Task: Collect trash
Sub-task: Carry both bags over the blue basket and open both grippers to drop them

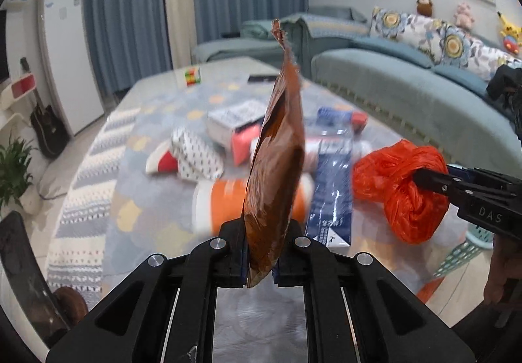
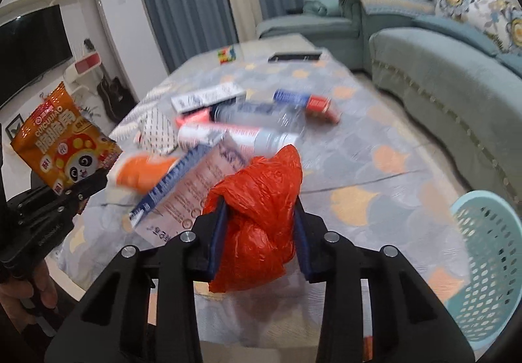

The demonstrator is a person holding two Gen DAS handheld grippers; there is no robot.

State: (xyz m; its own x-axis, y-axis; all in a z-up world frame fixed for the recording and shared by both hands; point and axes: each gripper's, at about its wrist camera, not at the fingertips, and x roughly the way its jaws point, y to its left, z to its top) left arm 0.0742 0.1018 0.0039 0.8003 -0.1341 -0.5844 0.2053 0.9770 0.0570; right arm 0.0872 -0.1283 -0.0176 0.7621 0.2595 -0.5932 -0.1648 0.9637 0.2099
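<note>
Sofa (image 1: 407, 92) filled the right side of the room as we found it, teal, with flowered cushions along its back. Beside it stood the table (image 2: 375, 147), under a grey cloth with orange patches, and we noted the trash heaped near its middle. At the table's near right corner, lower down, we recorded a pale blue perforated basket (image 2: 489, 268).

Among the heap we logged a blue-and-white carton (image 1: 331, 196) lying flat, an orange-and-white can (image 1: 225, 203) on its side next to it, a clear bottle (image 2: 261, 118) behind them, a white box (image 1: 235, 121), and a patterned packet (image 1: 195, 154). Blur prevented us from reading further detail there. Well beyond the heap, near the far edge, sat a colour cube (image 1: 192, 76) and a dark flat item (image 2: 295, 56) we could not identify.

We observed the right gripper (image 2: 259, 229) clenched on a crumpled red bag (image 2: 261, 216), its pads pressing both sides; the bag was clear of the table and in front of the carton. We observed the left gripper (image 1: 261, 252) clamped on the bottom edge of a snack bag (image 1: 277, 167), which stood upright, edge-on, from the jaws. From the right wrist view its orange panda-printed face (image 2: 65, 147) was plain, held up at the left, apart from the heap.
</note>
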